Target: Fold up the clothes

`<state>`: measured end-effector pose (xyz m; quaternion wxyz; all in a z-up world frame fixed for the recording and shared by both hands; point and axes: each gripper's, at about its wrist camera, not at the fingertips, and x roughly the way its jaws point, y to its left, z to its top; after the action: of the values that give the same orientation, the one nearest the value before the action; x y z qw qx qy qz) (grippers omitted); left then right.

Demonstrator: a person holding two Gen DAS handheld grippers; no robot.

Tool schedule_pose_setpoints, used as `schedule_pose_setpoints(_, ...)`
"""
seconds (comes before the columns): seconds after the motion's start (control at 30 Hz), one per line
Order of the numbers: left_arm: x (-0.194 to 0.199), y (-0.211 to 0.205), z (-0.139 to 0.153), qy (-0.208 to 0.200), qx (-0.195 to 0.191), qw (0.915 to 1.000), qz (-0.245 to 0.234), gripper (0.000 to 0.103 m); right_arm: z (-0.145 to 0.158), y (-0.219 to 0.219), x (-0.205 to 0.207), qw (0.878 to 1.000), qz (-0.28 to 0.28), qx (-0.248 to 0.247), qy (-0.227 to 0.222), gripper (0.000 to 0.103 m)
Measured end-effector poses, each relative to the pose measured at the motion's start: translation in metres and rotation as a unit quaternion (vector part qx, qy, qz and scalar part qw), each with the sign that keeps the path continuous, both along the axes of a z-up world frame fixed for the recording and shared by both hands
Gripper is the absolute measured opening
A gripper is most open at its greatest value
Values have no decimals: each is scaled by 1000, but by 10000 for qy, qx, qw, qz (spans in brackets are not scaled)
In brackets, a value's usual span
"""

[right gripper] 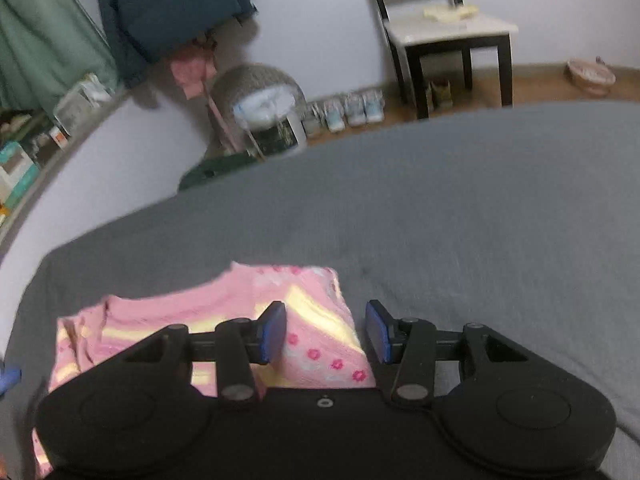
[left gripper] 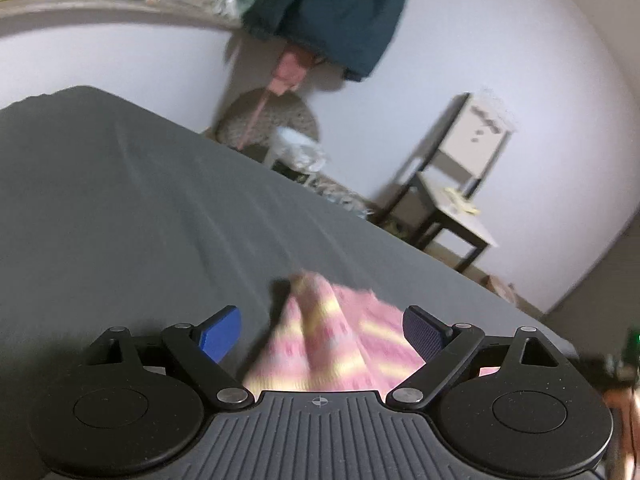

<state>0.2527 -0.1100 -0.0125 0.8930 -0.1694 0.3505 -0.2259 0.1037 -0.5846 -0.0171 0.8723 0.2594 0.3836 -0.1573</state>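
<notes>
Right wrist: tongs (right gripper: 326,332) parted over shirt (right gripper: 316,320)

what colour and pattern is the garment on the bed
Pink garment with pale yellow stripes and small darker pink flowers; clearest in the right wrist view.

The garment (right gripper: 280,320) lies on the bed (right gripper: 480,220); a chair (right gripper: 444,28) stands behind it.

Both views dim, soft indoor light, no glare. Heavy fisheye bend at edges, black corners. Left wrist view: motion blur strongest, pink garment (left gripper: 332,340) between the fingers smeared; dark shadow left of it on grey sheet (left gripper: 140,208). Right wrist view slightly sharper, bkgd beyond the fingers soft.
</notes>
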Motion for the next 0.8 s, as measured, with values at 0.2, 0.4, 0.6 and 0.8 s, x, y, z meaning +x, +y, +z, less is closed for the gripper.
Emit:
schedule_pose_setpoints(0.2,58,-34,-13,270,763,9967,-23,91,-20,-12,3,9996,158,208,105,44)
schedule_pose_setpoints(0.4,74,-58,-27,314,1332,9902,-281,87,-21,-14,18,9992,368,149,67,32)
schedule_pose_setpoints(0.6,61,-70,-19,137,1351,9906,-186,26,-19,-1,31,9973,596,-257,330,18)
schedule_pose_setpoints(0.8,48,-82,-11,-39,1370,9905,-91,14,0,15,12,9964,497,-685,-4,12)
